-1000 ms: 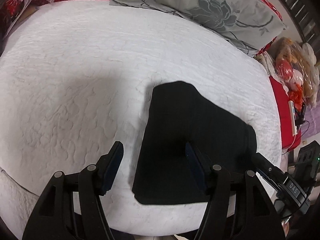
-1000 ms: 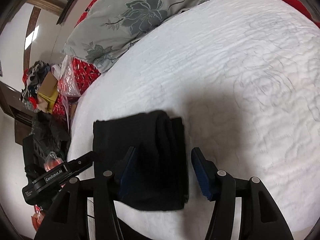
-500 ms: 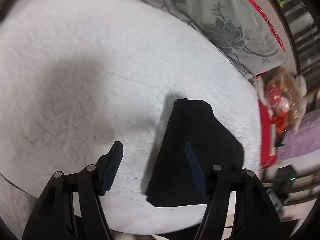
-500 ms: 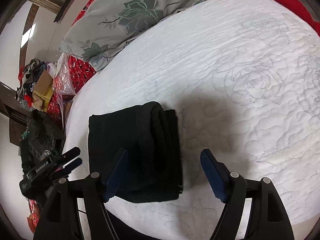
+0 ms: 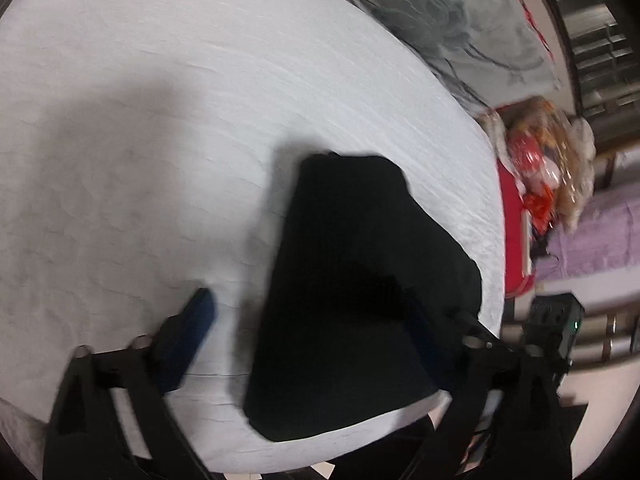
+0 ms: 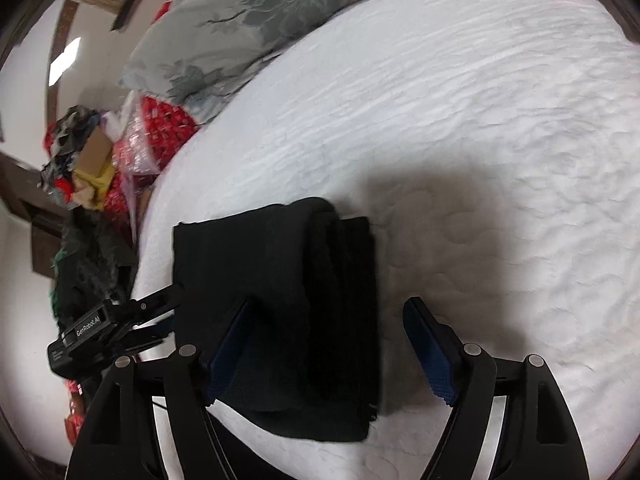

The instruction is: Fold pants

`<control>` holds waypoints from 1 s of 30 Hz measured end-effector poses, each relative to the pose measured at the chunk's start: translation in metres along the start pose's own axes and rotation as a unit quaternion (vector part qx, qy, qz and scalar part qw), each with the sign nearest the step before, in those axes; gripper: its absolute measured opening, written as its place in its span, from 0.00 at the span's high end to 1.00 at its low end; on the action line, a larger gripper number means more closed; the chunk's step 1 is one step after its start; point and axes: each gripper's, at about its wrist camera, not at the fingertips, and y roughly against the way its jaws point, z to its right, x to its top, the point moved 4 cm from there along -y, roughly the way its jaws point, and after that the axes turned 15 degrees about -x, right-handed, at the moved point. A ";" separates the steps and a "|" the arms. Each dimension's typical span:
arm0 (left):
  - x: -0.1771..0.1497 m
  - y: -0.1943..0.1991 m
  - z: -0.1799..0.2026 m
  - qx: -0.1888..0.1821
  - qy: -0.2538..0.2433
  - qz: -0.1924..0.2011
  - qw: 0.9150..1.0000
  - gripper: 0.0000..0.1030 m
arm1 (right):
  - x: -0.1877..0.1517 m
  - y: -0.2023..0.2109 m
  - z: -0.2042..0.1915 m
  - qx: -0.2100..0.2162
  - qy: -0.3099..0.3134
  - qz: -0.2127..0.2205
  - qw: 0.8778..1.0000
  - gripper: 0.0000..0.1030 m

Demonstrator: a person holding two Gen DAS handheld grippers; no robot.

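Hovering over the folded black pants [image 6: 280, 312] on the bed [image 6: 480, 140], we spread the left gripper [image 5: 316, 320] wider and held the right gripper [image 6: 326, 344] open, both empty, likely needing only a final tidy.

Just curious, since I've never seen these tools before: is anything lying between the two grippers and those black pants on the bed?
Nothing visible does. The folded black pants lie alone on the white bed, right under the left gripper and the right gripper. The left gripper's jaws are opening. The pillow lies farther back.

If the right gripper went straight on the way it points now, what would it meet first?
Most likely the folded black pants: the right gripper points down at their near right edge on the white bedspread, its jaws open. Depth is unclear.
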 end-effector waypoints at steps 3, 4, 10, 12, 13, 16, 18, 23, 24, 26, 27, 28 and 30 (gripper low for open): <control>-0.004 -0.016 0.015 -0.012 -0.039 -0.025 0.999 0.09 | -0.001 -0.010 -0.014 0.007 0.037 0.000 0.999 0.32; -0.004 -0.017 0.018 -0.019 -0.041 -0.023 0.999 0.15 | -0.001 -0.011 -0.018 -0.003 0.049 0.006 0.999 0.42; 0.000 -0.010 0.013 -0.075 -0.006 -0.029 0.997 0.70 | 0.001 -0.004 -0.006 0.014 0.007 0.006 1.000 0.67; 0.003 -0.002 0.015 -0.081 -0.005 -0.021 0.996 0.72 | 0.001 -0.001 -0.014 0.016 0.011 0.009 1.000 0.69; 0.005 0.005 0.015 -0.083 -0.005 -0.014 0.996 0.72 | 0.002 0.001 -0.020 0.016 0.016 0.012 1.000 0.70; 0.024 0.032 0.017 -0.091 -0.007 0.016 0.996 0.72 | 0.011 0.005 -0.040 0.039 0.015 0.017 0.999 0.71; 0.044 0.052 0.015 -0.082 -0.018 0.034 0.996 0.72 | 0.021 0.005 -0.058 0.052 0.020 0.023 0.998 0.71; 0.082 0.075 -0.005 -0.003 -0.045 0.055 0.997 0.70 | 0.048 -0.016 -0.117 0.071 0.043 0.031 0.996 0.71; 0.088 0.071 -0.017 0.035 -0.046 0.047 0.997 0.68 | 0.052 -0.027 -0.130 0.063 0.051 0.030 0.996 0.71; 0.092 0.060 -0.037 0.085 -0.037 0.023 0.995 0.63 | 0.053 -0.048 -0.145 0.036 0.071 0.022 0.997 0.68; 0.091 0.055 -0.045 0.093 -0.033 0.016 0.995 0.61 | 0.051 -0.061 -0.150 0.002 0.083 0.016 0.996 0.63; 0.090 0.057 -0.047 0.092 -0.032 0.023 0.995 0.56 | 0.049 -0.070 -0.151 -0.027 0.097 0.014 0.995 0.59; 0.087 0.065 -0.041 0.095 -0.042 0.043 0.994 0.54 | 0.046 -0.067 -0.151 -0.039 0.104 0.027 0.993 0.53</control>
